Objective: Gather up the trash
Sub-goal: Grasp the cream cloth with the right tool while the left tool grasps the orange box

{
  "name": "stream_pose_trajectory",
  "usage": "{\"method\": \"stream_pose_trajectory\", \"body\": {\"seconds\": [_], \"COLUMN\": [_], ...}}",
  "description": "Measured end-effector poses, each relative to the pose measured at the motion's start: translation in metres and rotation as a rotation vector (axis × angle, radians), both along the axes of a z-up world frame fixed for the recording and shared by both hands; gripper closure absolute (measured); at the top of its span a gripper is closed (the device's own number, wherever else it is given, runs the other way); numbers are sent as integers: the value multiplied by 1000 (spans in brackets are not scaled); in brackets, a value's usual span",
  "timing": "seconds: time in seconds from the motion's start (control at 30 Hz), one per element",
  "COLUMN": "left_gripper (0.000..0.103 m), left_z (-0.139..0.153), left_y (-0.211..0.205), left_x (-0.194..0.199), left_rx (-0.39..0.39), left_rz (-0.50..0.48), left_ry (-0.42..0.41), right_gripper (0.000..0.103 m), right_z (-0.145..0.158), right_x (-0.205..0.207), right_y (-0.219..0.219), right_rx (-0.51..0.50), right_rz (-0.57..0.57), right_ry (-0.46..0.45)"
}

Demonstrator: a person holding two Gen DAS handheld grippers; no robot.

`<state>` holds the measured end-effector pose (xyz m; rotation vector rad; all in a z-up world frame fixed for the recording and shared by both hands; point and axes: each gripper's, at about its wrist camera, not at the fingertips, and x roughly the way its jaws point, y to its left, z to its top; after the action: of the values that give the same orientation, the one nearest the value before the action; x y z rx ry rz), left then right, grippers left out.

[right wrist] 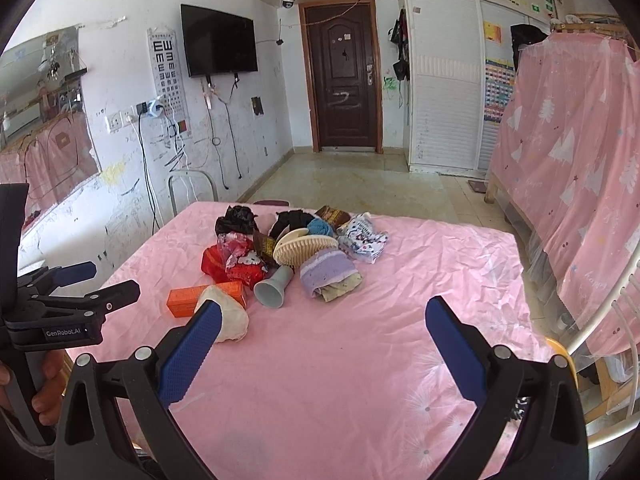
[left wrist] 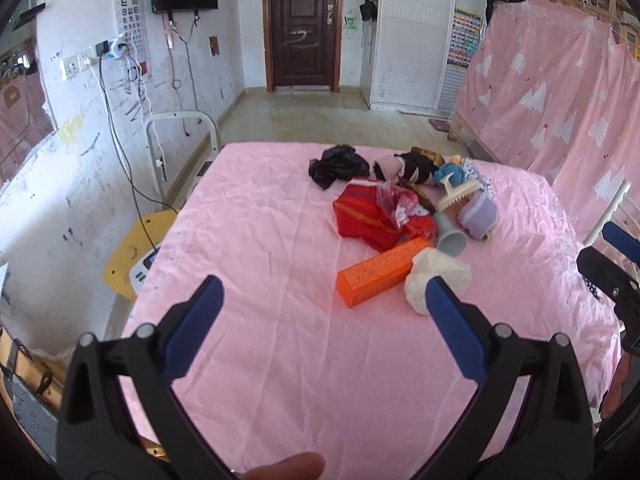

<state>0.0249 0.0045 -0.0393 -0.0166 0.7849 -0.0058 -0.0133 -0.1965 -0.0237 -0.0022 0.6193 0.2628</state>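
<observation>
Both grippers are hovering short of the pile, nothing picked yet.

The crumpled white wad [left wrist: 438,280], the nearest bit of trash I am judging, is lying at the pile's near edge, right of centre in the left wrist view, touching the orange box [left wrist: 382,276] whose long axis is running lower left to upper right. My left gripper [left wrist: 322,304] is spread wide and empty, its right finger overlapping the wad; my right gripper [right wrist: 322,326] is equally spread, empty, the wad beside its left finger. The pink bed [left wrist: 256,240] is carrying everything.
</observation>
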Motion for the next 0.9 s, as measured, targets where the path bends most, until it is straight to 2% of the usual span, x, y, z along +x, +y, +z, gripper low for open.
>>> {"method": "stream_pose_trajectory", "body": {"seconds": [0.33, 0.6, 0.77, 0.83, 0.87, 0.9], "left_gripper": [6, 6, 6, 6, 6, 6], "left_z": [-29, -31, -29, -29, -29, -29], "left_y": [8, 37, 48, 48, 48, 47], "left_x": [41, 53, 58, 60, 61, 62], "left_rx": [-7, -74, -82, -82, -83, -84], "left_rz": [-18, 3, 9, -4, -10, -18], "left_ry": [104, 105, 101, 102, 103, 104], "right_gripper": [11, 11, 11, 15, 23, 37], "right_z": [-27, -40, -49, -53, -55, -57], "right_x": [41, 59, 68, 70, 72, 74], "right_y": [34, 65, 81, 87, 89, 90], "right_rx": [12, 32, 26, 18, 16, 19], "right_rz": [133, 249, 296, 313, 319, 327], "right_ry": [128, 201, 234, 240, 244, 255]}}
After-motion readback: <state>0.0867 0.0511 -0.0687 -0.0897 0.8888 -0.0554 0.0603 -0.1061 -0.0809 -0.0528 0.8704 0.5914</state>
